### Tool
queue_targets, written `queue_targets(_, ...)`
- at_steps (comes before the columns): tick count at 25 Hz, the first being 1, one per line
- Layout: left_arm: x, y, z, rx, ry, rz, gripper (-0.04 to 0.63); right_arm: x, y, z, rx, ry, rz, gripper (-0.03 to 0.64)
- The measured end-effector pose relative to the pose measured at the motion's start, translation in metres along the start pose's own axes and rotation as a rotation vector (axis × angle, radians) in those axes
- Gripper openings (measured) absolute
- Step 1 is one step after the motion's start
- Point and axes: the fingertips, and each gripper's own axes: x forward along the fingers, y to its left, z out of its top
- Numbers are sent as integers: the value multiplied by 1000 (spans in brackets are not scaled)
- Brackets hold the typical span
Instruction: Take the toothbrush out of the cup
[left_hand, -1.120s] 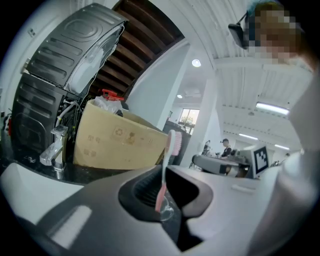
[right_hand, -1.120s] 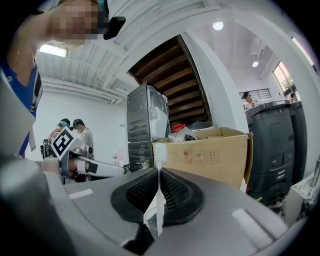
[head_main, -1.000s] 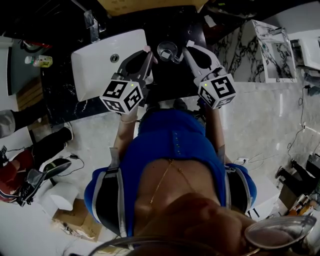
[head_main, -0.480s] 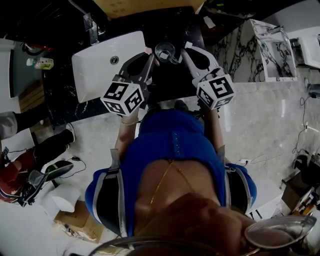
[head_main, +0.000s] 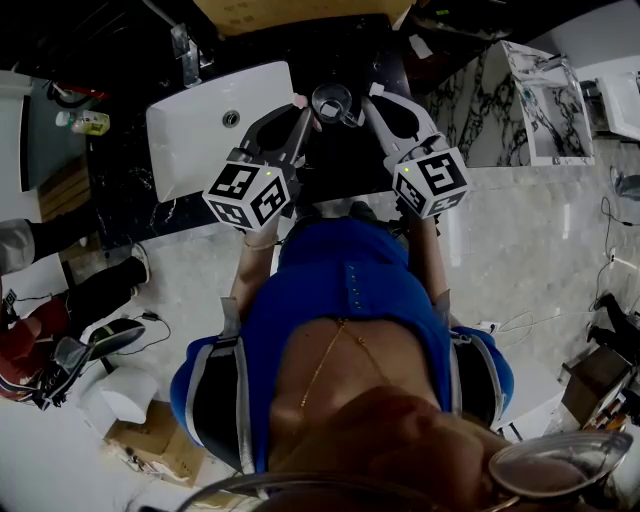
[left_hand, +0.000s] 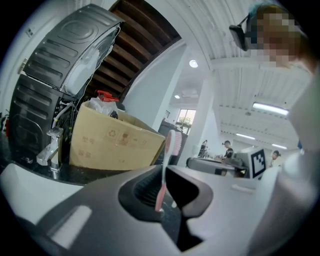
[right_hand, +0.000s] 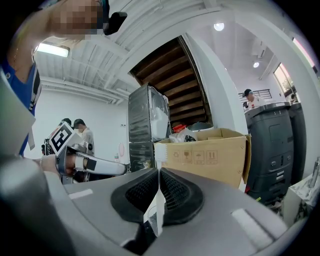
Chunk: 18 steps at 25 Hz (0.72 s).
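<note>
Two grippers, both closed. Left gripper (left_hand: 162, 194) pinches the toothbrush (left_hand: 164, 165) mid-handle, pink head up, at 9 o'clock of the cup (head_main: 332, 101). Right gripper (right_hand: 158, 200) clamps a thin pale edge, probably the cup's rim. The brush is likely light, stiff and slick, so hold the handle, not the bristles.

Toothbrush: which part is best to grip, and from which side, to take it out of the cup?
Pinch the thin handle below the bristle head, from the sides, as the left gripper does. The toothbrush stands nearly upright, head up, so a straight lift should clear the cup, which the right gripper seems to steady.
</note>
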Motion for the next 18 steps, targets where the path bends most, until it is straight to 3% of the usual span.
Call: queue_targets(18, 4, -3, -1, 1, 8, -24, 23, 0, 0, -3, -1, 11, -2, 14)
